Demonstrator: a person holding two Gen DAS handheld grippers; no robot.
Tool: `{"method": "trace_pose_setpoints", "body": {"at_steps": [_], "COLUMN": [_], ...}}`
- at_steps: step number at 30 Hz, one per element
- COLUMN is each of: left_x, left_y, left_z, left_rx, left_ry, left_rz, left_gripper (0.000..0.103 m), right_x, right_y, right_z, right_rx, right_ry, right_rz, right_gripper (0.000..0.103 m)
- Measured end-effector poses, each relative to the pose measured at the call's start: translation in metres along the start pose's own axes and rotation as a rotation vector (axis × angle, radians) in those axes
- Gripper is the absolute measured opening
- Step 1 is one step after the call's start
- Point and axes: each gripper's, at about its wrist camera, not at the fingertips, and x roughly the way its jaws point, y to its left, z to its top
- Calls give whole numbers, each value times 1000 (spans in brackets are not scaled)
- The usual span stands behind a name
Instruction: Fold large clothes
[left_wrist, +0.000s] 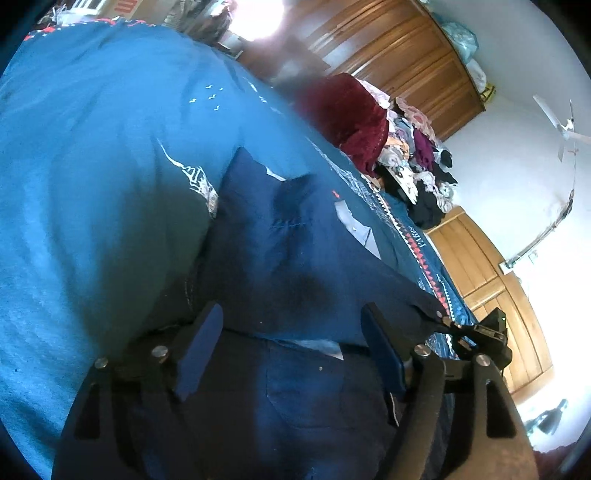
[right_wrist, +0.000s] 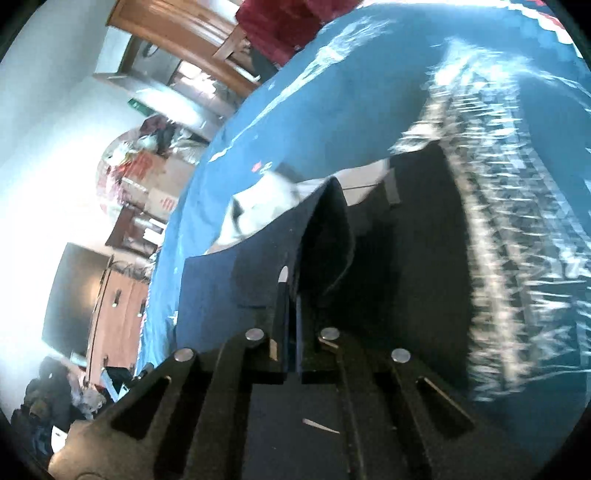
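On the bed, over a blue printed bedspread (left_wrist: 92, 166), lies the navy garment (left_wrist: 280, 240) that is being folded. The left gripper (left_wrist: 291, 350) hovers low over it with its jaws released and spread wide, cloth lying under and between them but not pinched. The right gripper (right_wrist: 291, 306) has its jaws clenched on an edge of the same navy garment (right_wrist: 258, 280), and a raised fold of cloth stands just ahead of the tips.

To do this step well, I judge the left jaws should close on the matching edge before anything is lifted, so both sides rise level and the crease falls straight.

Only the left view shows the heap of unfolded clothes (left_wrist: 417, 162) and the maroon fabric (left_wrist: 351, 118) farther along the bed, with a wooden wardrobe (left_wrist: 399, 55) behind. Only the right view shows the pinch itself, plus cardboard boxes (right_wrist: 155, 184) beside the bed.
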Motion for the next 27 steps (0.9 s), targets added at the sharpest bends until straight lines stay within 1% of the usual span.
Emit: {"method": "trace_pose_setpoints", "body": {"at_steps": [7,8,9,10,11,12,13,14,15,16,17,19,21,22,23,24,25,26,27], "left_x": [7,7,7,6,4,2,-2,-7,-13,-17,-20,-18,-5,5,16,22,22,15,4], "left_y": [-5,-4,-3,-3,-4,-6,-9,-12,-15,-17,-21,-24,-23,-19,-12,-3,0,2,3], "left_z": [-1,0,1,2,4,6,6,6,7,8,10,17,23,26,27,28,28,29,30], "left_rx": [24,18,12,1,-12,-12,-1,11,28,43,68,94,116,134,149,144,143,150,160], "left_ry": [29,31,35,44,53,62,65,62,55,47,36,28,49,81,127,169,187,188,177], "left_rz": [30,28,26,26,25,27,32,38,46,56,75,95,187,253,329,379,393,397,423], "left_gripper": [80,80,80,80,80,80,80,80,80,80,80,80,80,78,75,64,61,61,61], "right_x": [13,19,23,22,18,10,-1,-8,-12,-10,1,26,46,56,60,56,50,41,31], "right_y": [-24,-28,-30,-27,-23,-15,-6,1,8,16,25,27,20,12,3,-3,-7,-12,-14], "right_z": [-18,-20,-22,-22,-23,-21,-20,-20,-20,-21,-22,-25,-28,-29,-31,-33,-34,-37,-40], "right_rx": [-19,-14,-20,-44,-70,-103,-129,-145,-161,-189,-227,-248,-257,-248,-238,-236,-225,-212,-219], "right_ry": [49,70,90,90,82,54,9,-25,-46,-48,-17,53,108,141,163,163,166,176,180], "right_rz": [-102,-115,-141,-195,-245,-307,-321,-312,-298,-272,-223,-163,-164,-172,-170,-163,-159,-162,-195], "right_gripper": [1,1,4,7,12,14,14,19,28,33,35,34,33,31,25,18,18,19,20]}}
